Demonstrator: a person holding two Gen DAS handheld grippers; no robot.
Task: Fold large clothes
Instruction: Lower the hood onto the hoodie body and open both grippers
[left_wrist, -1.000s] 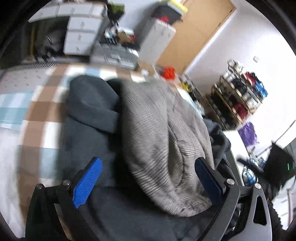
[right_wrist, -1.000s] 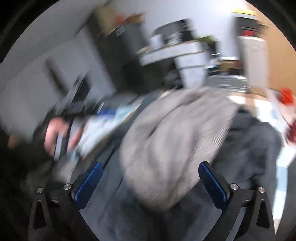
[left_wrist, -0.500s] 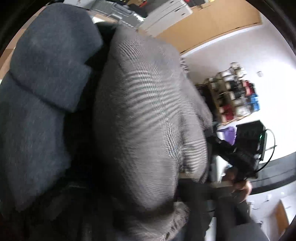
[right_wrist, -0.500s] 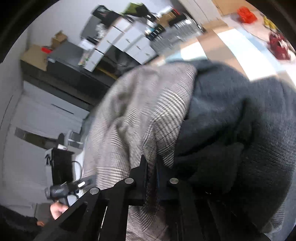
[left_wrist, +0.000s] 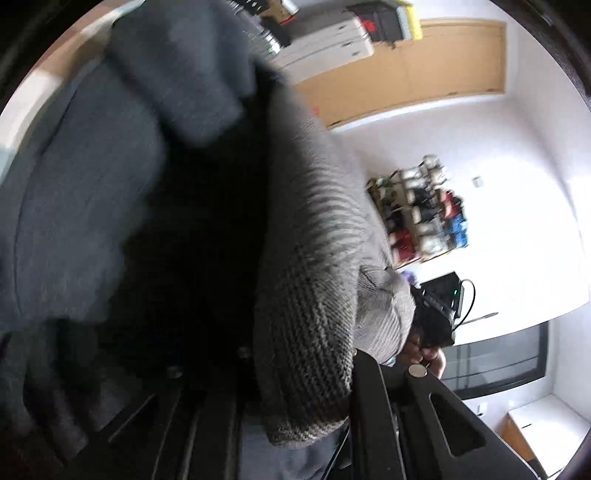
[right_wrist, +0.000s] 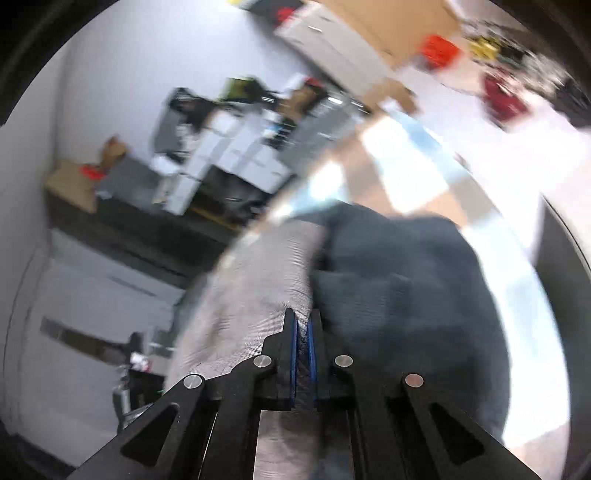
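Looking along the left gripper (left_wrist: 295, 402), its fingers are hidden under the grey checked garment (left_wrist: 314, 295), closed tight with that cloth bunched right over them. A dark blue-grey sweater (left_wrist: 85, 221) lies beside it on the left. Far off stands a shoe rack (left_wrist: 421, 214), and a person's hand (left_wrist: 424, 354) peeks out past the cloth.

From the right gripper (right_wrist: 303, 332), the blue pads (right_wrist: 293, 343) are pinched shut on the edge of the grey checked garment (right_wrist: 251, 306). The sweater (right_wrist: 399, 291) touches it on the right, on a checked blanket (right_wrist: 406, 166).
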